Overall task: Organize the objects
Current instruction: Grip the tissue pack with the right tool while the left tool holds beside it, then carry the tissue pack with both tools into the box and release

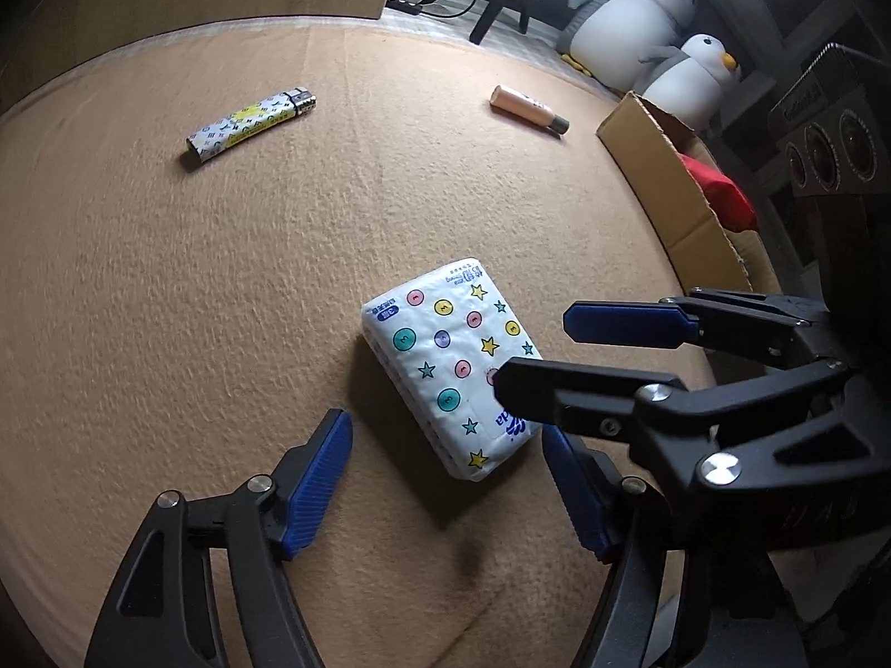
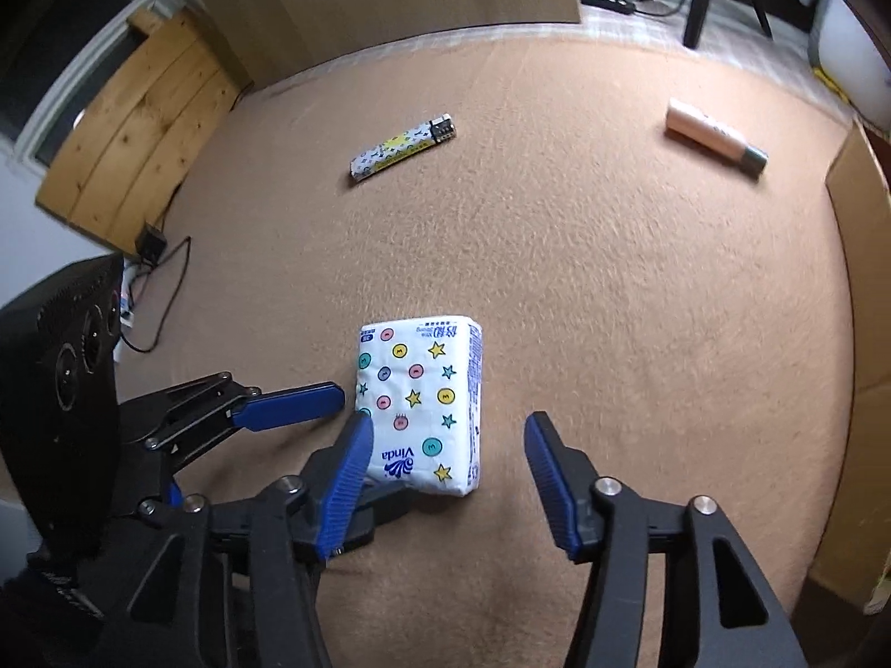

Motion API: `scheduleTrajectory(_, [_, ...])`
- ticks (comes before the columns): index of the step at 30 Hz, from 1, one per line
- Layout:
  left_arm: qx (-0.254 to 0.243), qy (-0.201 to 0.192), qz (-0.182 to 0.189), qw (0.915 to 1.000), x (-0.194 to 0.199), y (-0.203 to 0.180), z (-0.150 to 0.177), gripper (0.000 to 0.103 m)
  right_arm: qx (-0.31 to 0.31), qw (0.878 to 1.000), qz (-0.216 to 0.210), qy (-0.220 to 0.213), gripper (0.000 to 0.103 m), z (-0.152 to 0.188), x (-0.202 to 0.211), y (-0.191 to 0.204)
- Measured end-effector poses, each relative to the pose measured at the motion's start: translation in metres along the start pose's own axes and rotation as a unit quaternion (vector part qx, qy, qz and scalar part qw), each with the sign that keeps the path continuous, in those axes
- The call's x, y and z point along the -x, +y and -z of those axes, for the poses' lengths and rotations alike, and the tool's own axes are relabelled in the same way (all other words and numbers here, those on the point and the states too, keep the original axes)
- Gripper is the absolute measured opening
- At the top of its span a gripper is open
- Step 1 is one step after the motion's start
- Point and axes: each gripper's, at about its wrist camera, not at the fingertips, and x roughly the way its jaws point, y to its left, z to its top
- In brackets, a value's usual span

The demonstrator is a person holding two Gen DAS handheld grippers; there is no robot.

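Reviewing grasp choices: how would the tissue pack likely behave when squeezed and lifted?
The tissue pack looks soft and puffy, so it probably dents under the pads. Its glossy plastic wrap may be slightly slippery. Lying flat on the felt mat, it is unlikely to roll.

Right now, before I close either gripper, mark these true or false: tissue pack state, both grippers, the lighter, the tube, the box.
1. The tissue pack lies flat on the tan mat. True.
2. The left gripper is clamped on the pack. False: its pads stand clear on both sides.
3. The right gripper is open. True.
4. The lighter is inside the cardboard box. False: it lies on the mat.
5. The pink tube stands upright. False: it lies on its side.
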Motion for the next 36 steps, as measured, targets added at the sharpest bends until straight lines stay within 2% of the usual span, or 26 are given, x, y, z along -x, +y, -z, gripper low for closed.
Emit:
scheduleTrajectory(7, [0.005,-0.007,-0.002,1.0,-0.002,-0.002,-0.002,0.075,-0.003,1.0,-0.001,0.022,0.055,-0.003,-0.014,-0.001])
scheduleTrajectory(14, [0.009,-0.009,0.007,0.9999,-0.004,-0.005,-0.001,0.073,-0.005,1.0,-0.012,0.023,0.055,0.0,-0.015,0.003])
scheduleTrajectory(16, [0.007,-0.006,0.011,0.9999,-0.005,-0.007,-0.001,0.069,-0.003,1.0,-0.014,0.022,0.053,0.002,-0.014,0.004])
scheduleTrajectory(19, [0.003,-0.007,0.012,0.9999,-0.007,-0.012,-0.002,0.067,0.0,1.0,-0.023,0.021,0.042,0.003,-0.014,0.007])
scheduleTrajectory(20, [0.002,-0.006,0.013,0.9999,-0.008,-0.013,-0.002,0.067,0.003,1.0,-0.023,0.021,0.041,0.003,-0.014,0.008])
scheduleTrajectory(26, [0.001,-0.009,0.005,0.9999,-0.007,-0.013,-0.002,0.059,0.006,1.0,-0.016,0.015,0.04,0.004,-0.012,0.008])
scheduleTrajectory(36, [-0.014,-0.024,0.0,0.9996,0.006,-0.031,-0.01,0.059,0.005,1.0,-0.02,-0.011,0.039,0.006,0.011,0.004])
